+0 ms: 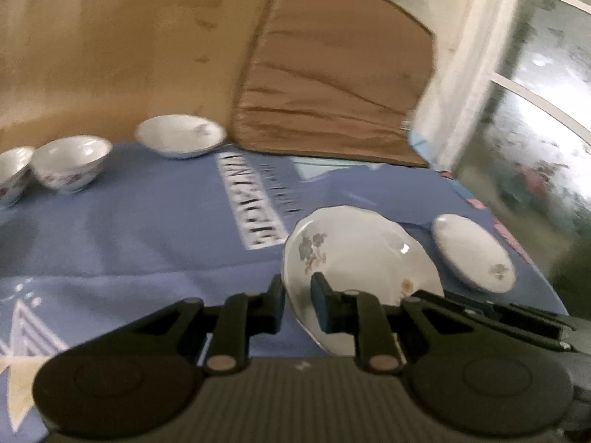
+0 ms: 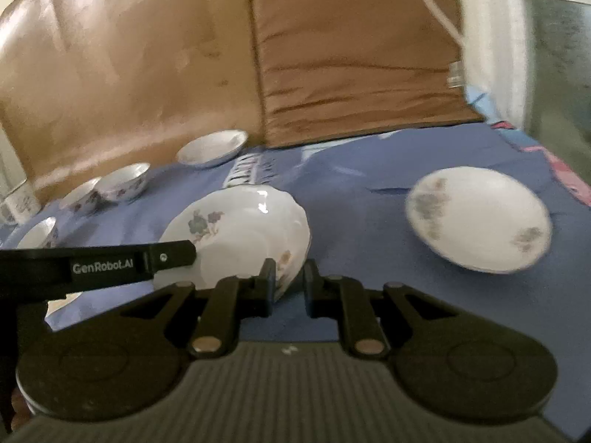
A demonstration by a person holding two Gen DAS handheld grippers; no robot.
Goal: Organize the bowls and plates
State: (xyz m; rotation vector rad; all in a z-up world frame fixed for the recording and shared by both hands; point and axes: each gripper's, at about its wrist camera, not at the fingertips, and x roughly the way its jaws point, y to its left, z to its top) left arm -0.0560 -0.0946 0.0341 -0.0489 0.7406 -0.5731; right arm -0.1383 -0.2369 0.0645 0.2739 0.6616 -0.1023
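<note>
Left view: my left tongs [image 1: 297, 302] are clamped on the near rim of the scalloped plate [image 1: 362, 258], held tilted; its lower edge is hidden behind my linkage. A smaller plate [image 1: 474, 253] lies near the blue cloth's [image 1: 147, 229] right edge. Three bowls [image 1: 181, 140] line the far-left edge, the leftmost cut off. Everything is blurred.

Right view: my right tongs [image 2: 289, 282] straddle the same plate's right rim [image 2: 255, 229]; grip unclear. The left tongs' arm [image 2: 110, 260] covers its left side. The smaller plate [image 2: 480, 217] is smeared.
</note>
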